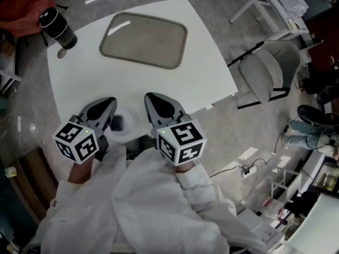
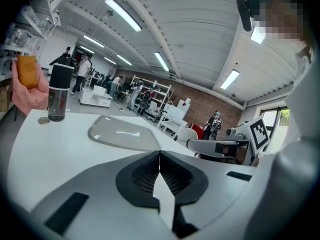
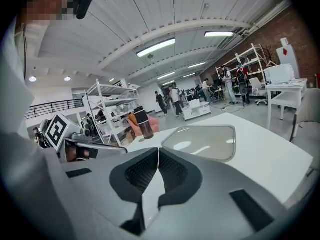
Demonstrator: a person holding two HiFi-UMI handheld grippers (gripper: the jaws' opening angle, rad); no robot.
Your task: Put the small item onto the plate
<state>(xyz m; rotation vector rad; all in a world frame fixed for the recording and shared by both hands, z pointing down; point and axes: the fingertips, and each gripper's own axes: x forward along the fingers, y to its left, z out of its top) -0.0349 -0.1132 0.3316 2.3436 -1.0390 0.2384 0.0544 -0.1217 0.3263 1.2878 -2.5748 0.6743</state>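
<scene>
The left gripper point(image 1: 111, 101) and the right gripper point(image 1: 151, 96) are both closed on nothing, and between them, at the near edge of the table point(image 1: 206, 62), a small dark item point(image 1: 117, 123) seems to lie on the white plate point(image 1: 132, 128).

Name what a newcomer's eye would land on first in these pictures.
The left gripper and right gripper, each carrying a black-and-white marker cube, sit side by side at the near edge of the white table, both shut and empty. Beyond them lies a big grey tray, with a dark bottle at the far left corner.
</scene>
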